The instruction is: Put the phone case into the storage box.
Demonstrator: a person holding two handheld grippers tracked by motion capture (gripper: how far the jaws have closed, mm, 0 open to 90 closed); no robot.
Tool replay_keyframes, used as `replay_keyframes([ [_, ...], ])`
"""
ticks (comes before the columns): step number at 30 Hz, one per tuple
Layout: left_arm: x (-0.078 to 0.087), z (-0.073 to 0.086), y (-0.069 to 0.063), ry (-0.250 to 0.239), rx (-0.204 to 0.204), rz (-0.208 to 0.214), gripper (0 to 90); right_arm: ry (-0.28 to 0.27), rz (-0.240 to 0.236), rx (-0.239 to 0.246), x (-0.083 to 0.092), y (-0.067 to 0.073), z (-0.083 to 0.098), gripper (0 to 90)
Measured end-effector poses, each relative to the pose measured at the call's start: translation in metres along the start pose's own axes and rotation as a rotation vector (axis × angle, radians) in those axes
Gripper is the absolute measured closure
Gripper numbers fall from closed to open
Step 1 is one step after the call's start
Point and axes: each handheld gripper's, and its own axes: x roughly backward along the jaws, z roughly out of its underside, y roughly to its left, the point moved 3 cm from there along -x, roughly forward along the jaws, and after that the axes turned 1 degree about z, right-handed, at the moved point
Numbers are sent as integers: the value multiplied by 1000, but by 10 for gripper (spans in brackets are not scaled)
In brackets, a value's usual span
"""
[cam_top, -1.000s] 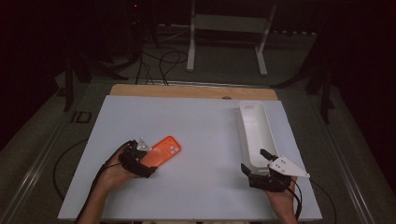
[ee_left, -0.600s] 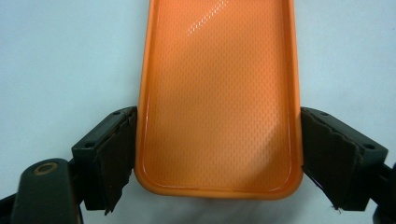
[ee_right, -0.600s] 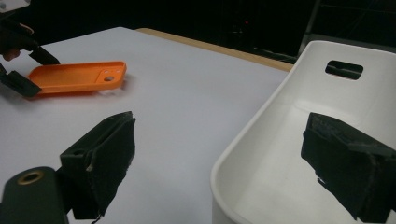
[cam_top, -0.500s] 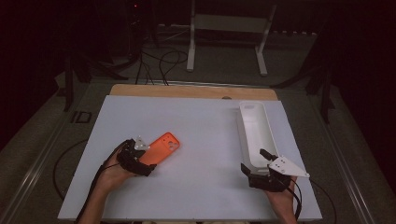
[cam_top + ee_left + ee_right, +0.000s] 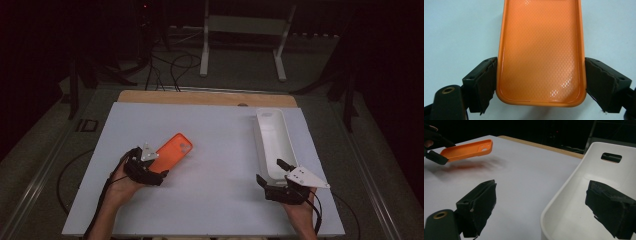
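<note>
An orange phone case lies hollow side up between the jaws of my left gripper, which is shut on its near end. In the left gripper view both pads press the long sides of the case, held by the left gripper. The right gripper view shows the case held a little above the white table top, with its shadow below. My right gripper stands open at the near end of a long white tray. One jaw is over the tray's inside, the other outside its rim, and nothing is gripped.
A white sheet covers the table, with a wooden strip along its far edge. Beyond the table are a metal stand and cables on a dark floor. A cable trails from each gripper.
The left gripper and the orange case have shifted slightly; the case sits a touch farther up and left in the high view. The right gripper has stayed where it was.
</note>
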Motion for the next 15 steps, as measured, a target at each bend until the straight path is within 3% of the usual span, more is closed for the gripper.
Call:
replay_keyframes([
  [15,4,-7,-9,-74,-10,-55,162,24,-35,-27,-6,1,-8,96],
])
